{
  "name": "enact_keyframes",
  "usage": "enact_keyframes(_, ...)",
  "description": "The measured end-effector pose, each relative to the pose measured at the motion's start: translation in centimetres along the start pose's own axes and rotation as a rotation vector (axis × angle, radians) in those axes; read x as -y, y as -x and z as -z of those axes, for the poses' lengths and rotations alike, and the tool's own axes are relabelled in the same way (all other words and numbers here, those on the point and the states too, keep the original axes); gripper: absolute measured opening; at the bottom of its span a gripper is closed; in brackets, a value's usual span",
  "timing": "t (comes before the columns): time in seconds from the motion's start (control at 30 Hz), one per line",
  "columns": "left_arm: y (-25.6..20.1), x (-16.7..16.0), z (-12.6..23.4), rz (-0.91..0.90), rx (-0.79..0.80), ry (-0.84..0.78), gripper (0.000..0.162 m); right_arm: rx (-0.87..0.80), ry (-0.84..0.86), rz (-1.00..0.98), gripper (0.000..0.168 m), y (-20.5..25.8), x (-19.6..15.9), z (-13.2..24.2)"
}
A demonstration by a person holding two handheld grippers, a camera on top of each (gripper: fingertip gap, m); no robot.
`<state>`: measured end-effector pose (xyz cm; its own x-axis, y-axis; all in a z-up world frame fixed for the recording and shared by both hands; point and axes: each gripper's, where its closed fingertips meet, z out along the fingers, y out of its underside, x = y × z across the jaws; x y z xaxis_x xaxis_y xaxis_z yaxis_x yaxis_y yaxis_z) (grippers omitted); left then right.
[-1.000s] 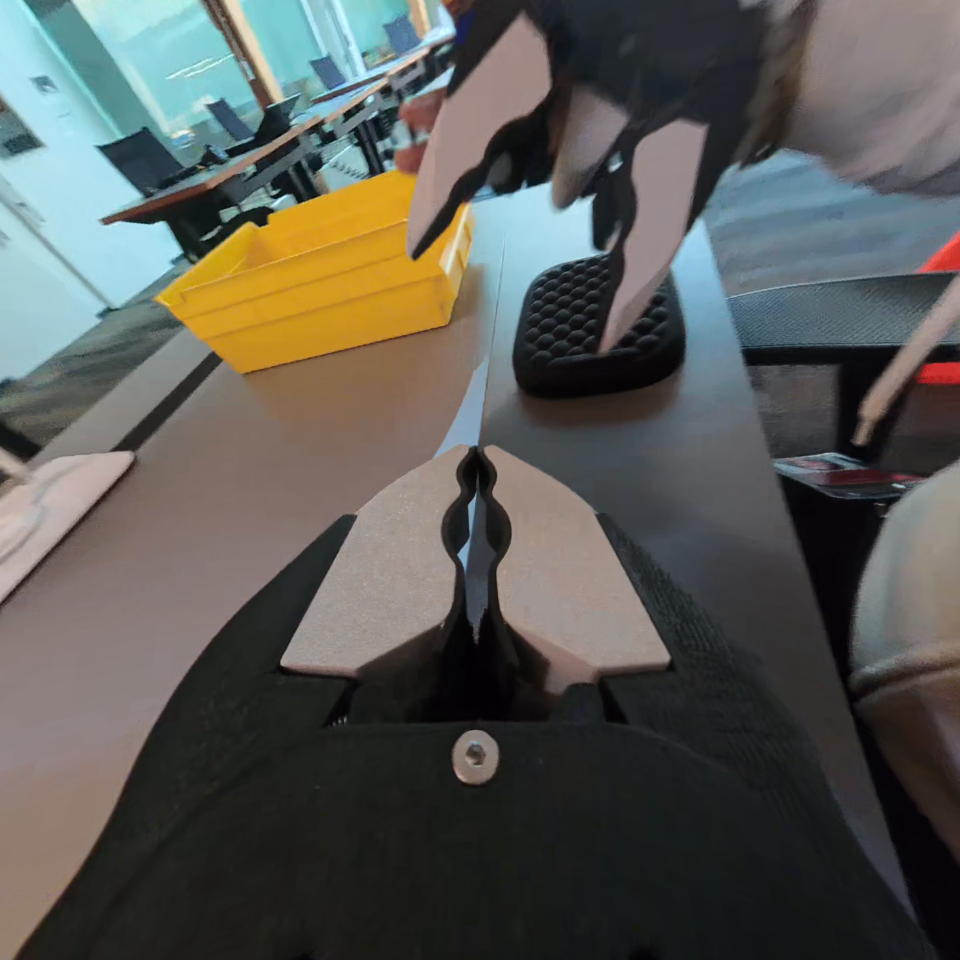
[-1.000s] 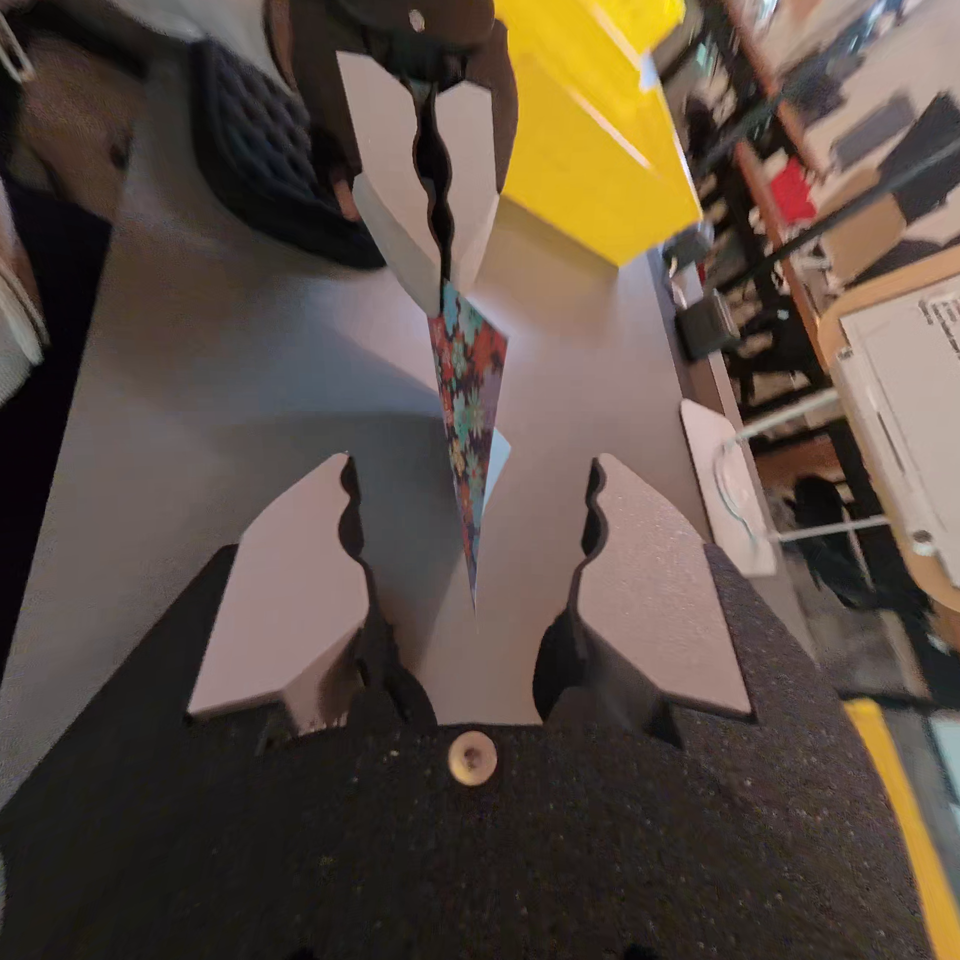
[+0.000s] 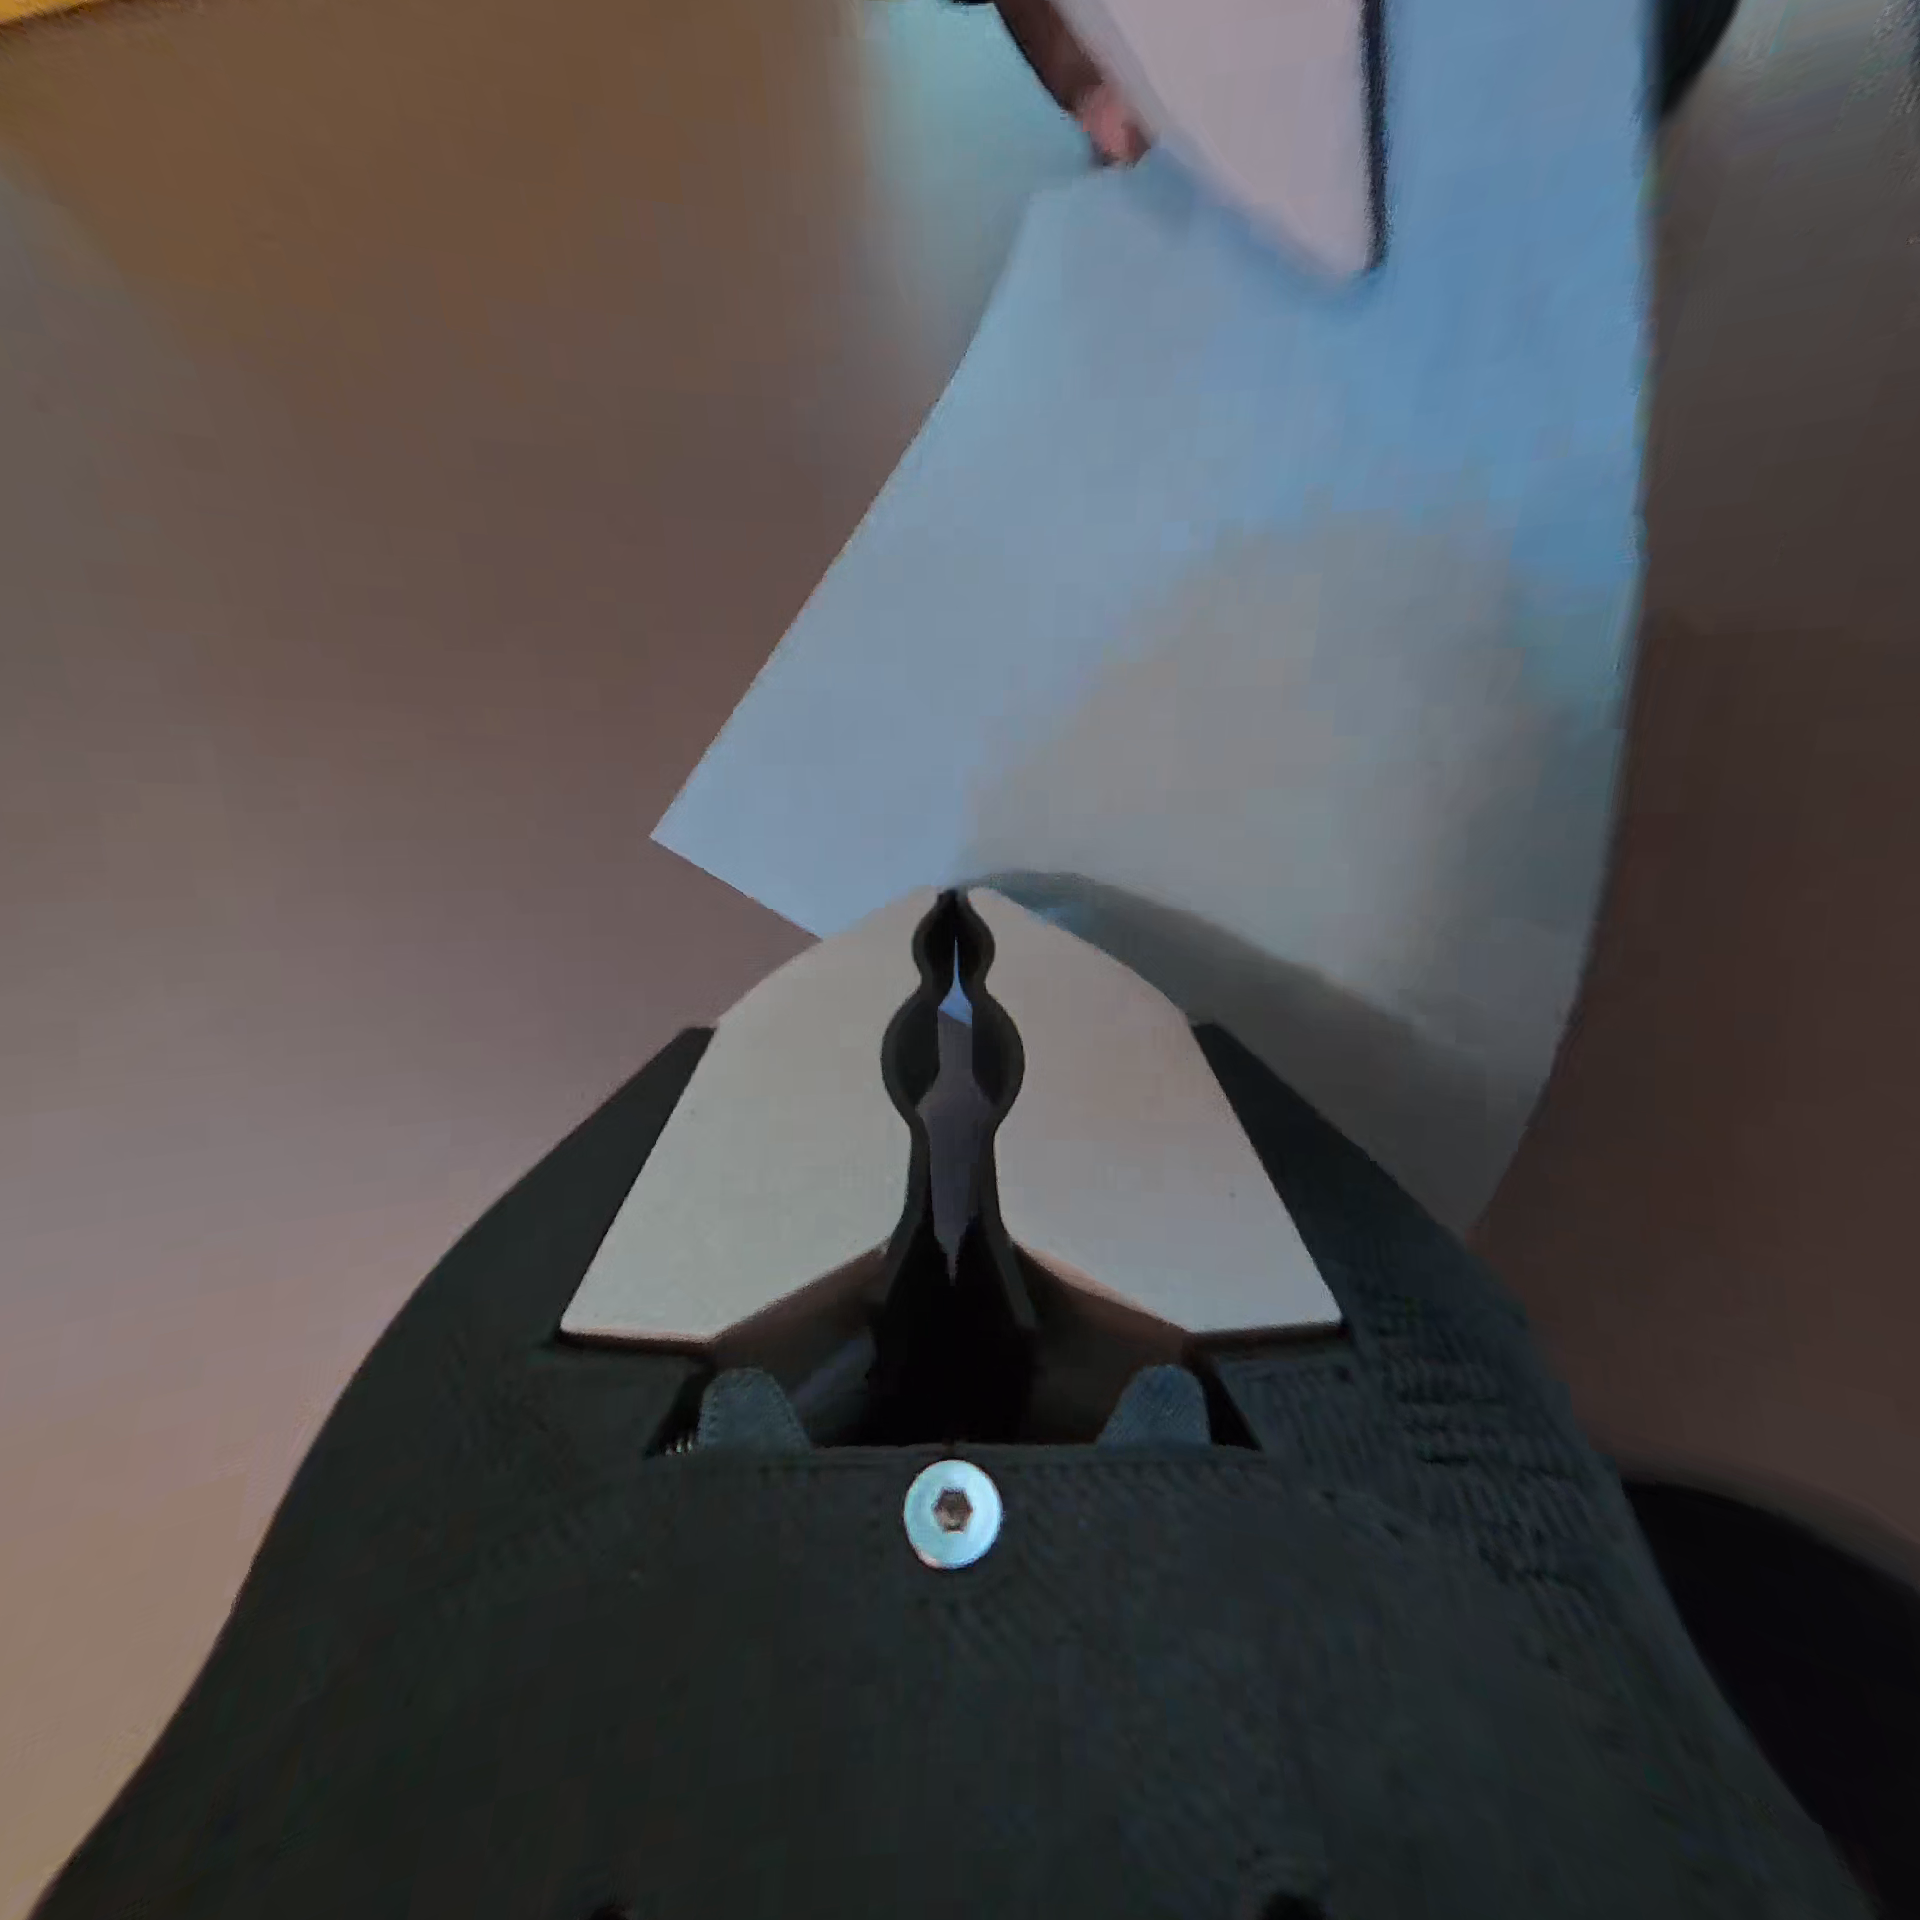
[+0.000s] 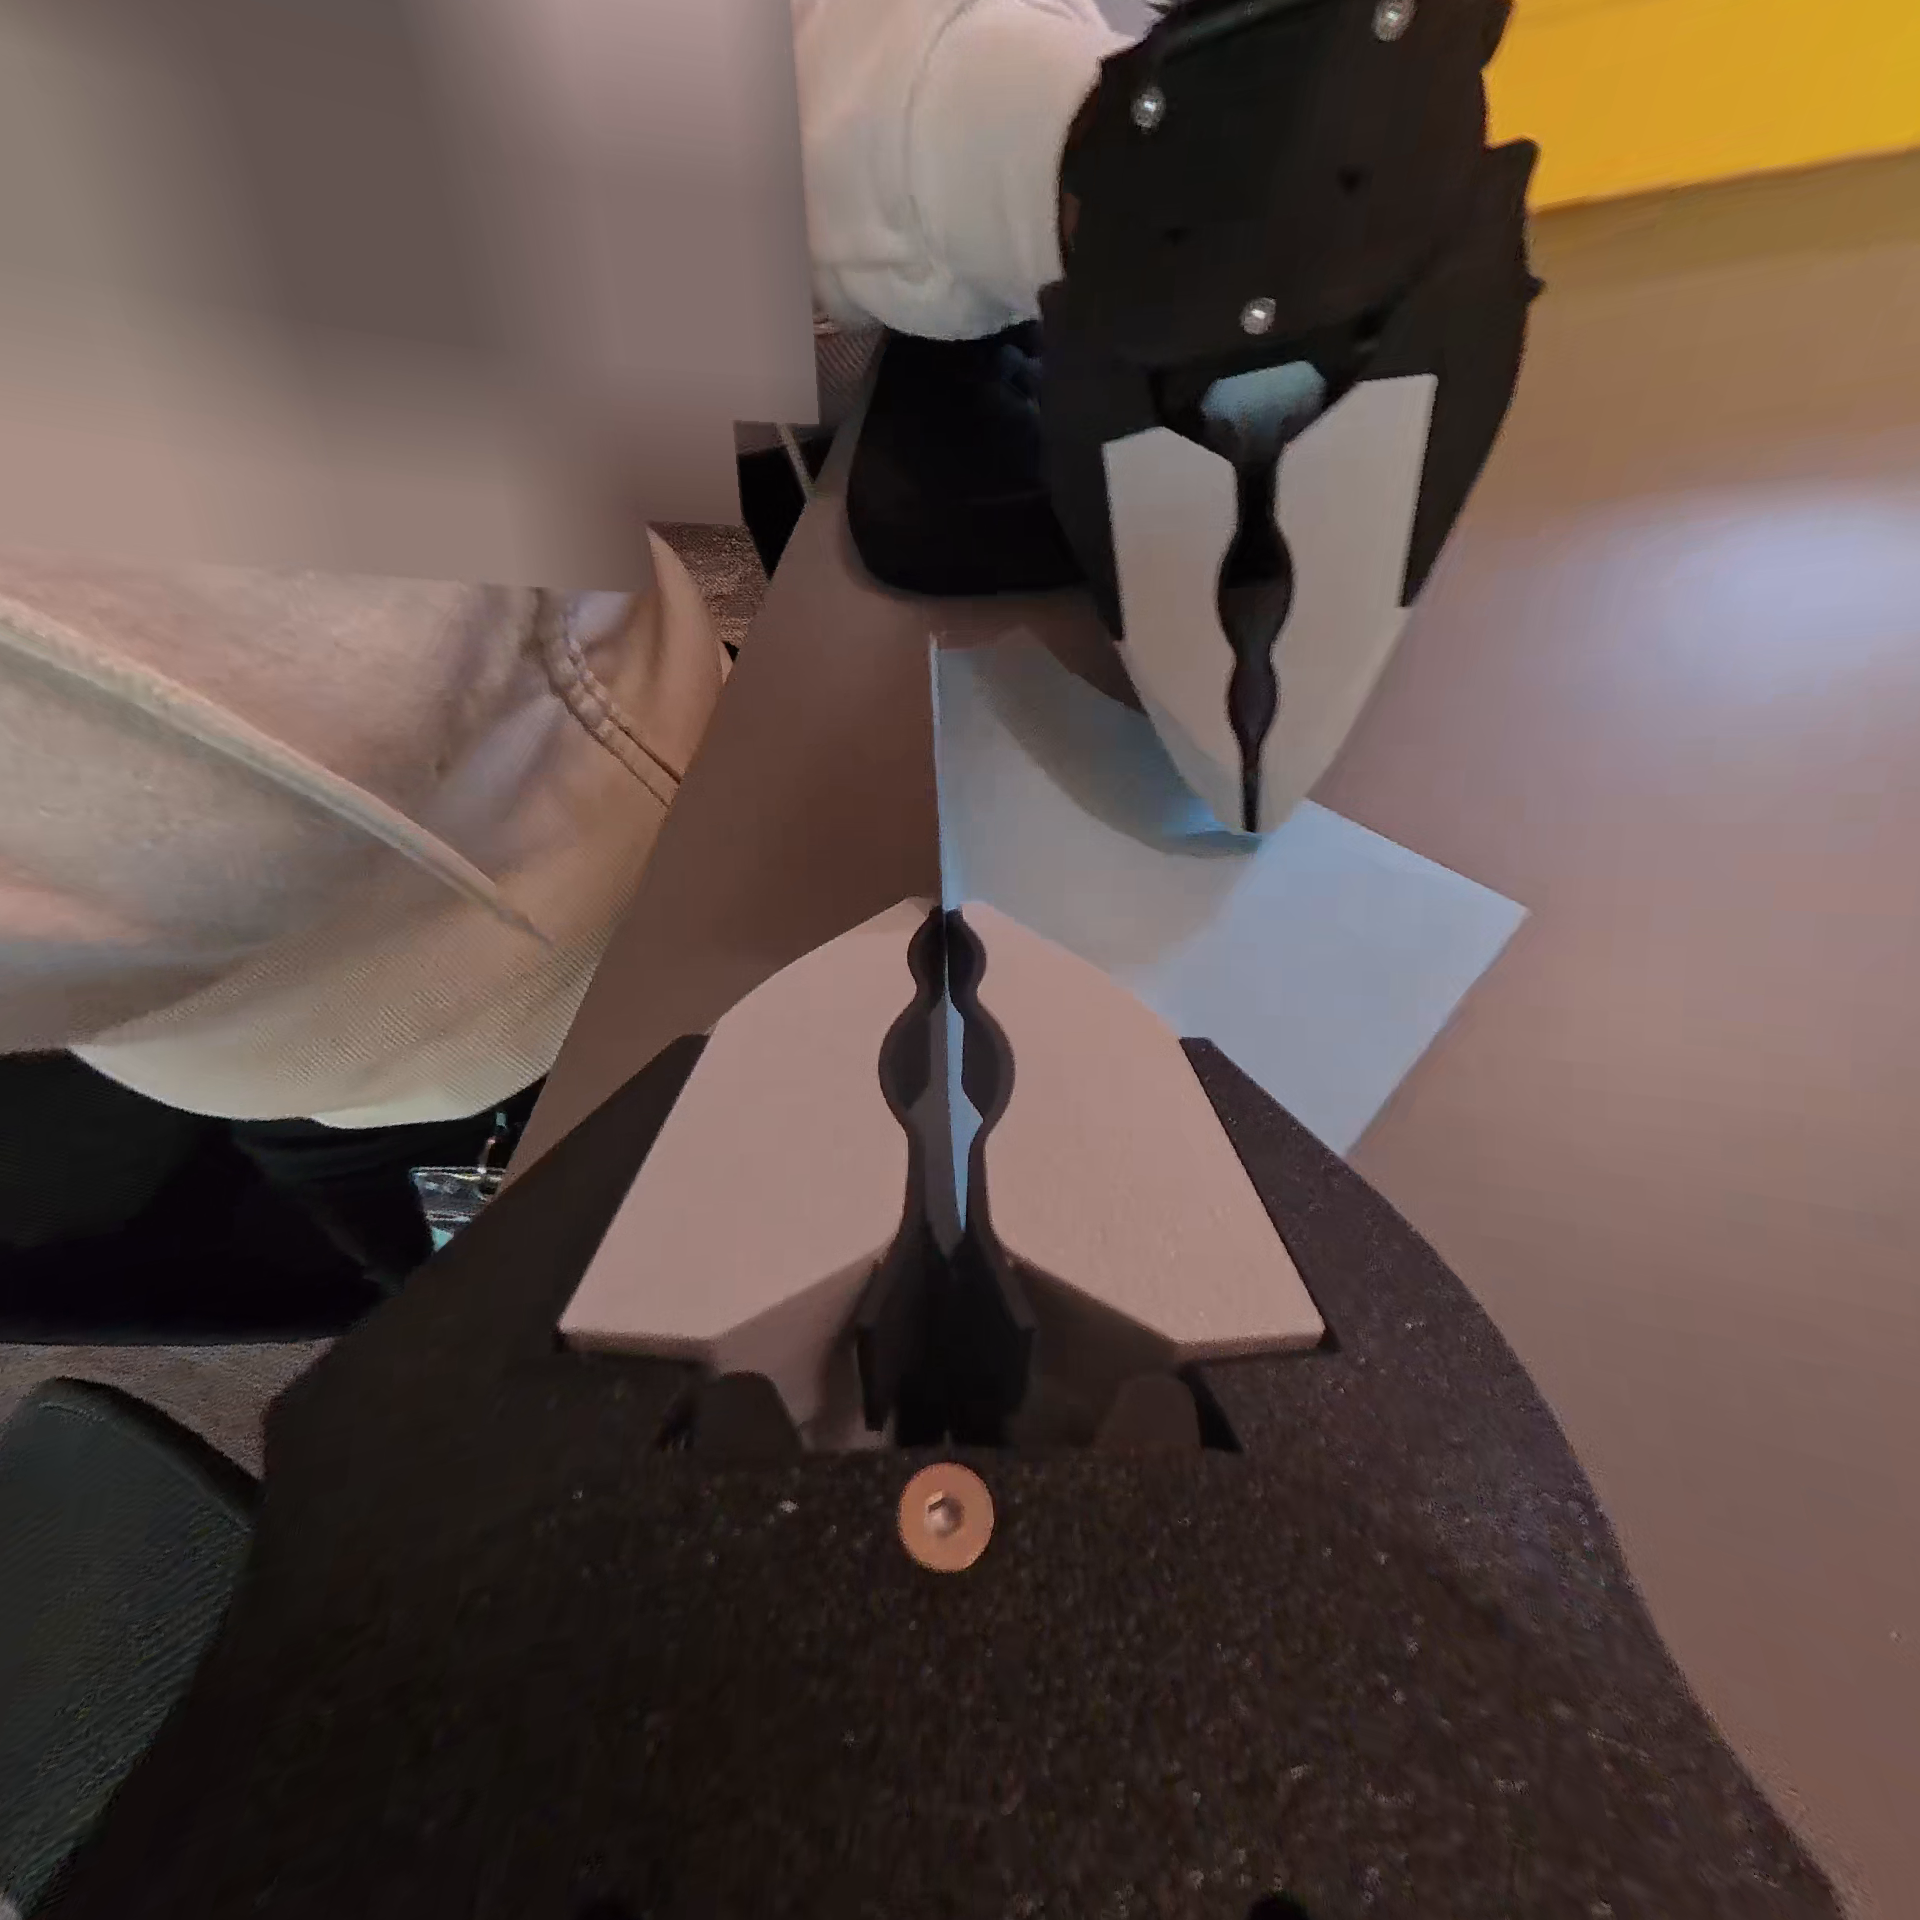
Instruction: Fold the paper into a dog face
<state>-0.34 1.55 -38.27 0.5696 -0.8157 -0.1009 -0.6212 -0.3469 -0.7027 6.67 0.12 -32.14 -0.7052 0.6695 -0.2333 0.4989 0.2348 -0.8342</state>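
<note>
The paper [image 3: 1247, 623] shows its plain pale blue-white side and spreads low over the brown table [image 3: 364, 623], with one part curled upward. My left gripper [image 3: 951, 899] is shut on one corner of it. My right gripper [image 3: 1356, 260] is blurred at the top of the left wrist view and pinches the far edge. In the right wrist view my right gripper [image 4: 943, 914] is shut on the raised edge of the paper [image 4: 1299, 966]. The left gripper [image 4: 1247, 821] faces it from beyond, tips down and shut on the paper.
A yellow bin [image 4: 1662, 83] stands at the back right of the table [image 4: 1662, 935]. A black padded rest [image 4: 935, 499] lies behind the left gripper. A person's pale sleeve [image 4: 312, 831] fills the left of the right wrist view, past the table edge. My right fingertips sit around 10 centimetres from my left ones.
My right gripper was open around the hanging paper and is now shut on it. Both grippers have come down close to the table, and the paper has turned from edge-on to spread out, plain side up.
</note>
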Motion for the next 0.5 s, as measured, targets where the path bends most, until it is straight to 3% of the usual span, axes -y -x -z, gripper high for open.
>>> enact_keyframes(0.23,-0.4,0.1,-0.1,0.070,-0.063,-0.040,0.000,0.000,0.057,-0.389,0.000,-4.1,-0.9,-0.7)
enact_keyframes(0.5,-0.4,0.1,-0.1,0.093,-0.086,-0.041,0.000,0.036,0.182,-0.599,0.003,-6.0,-3.2,-2.0)
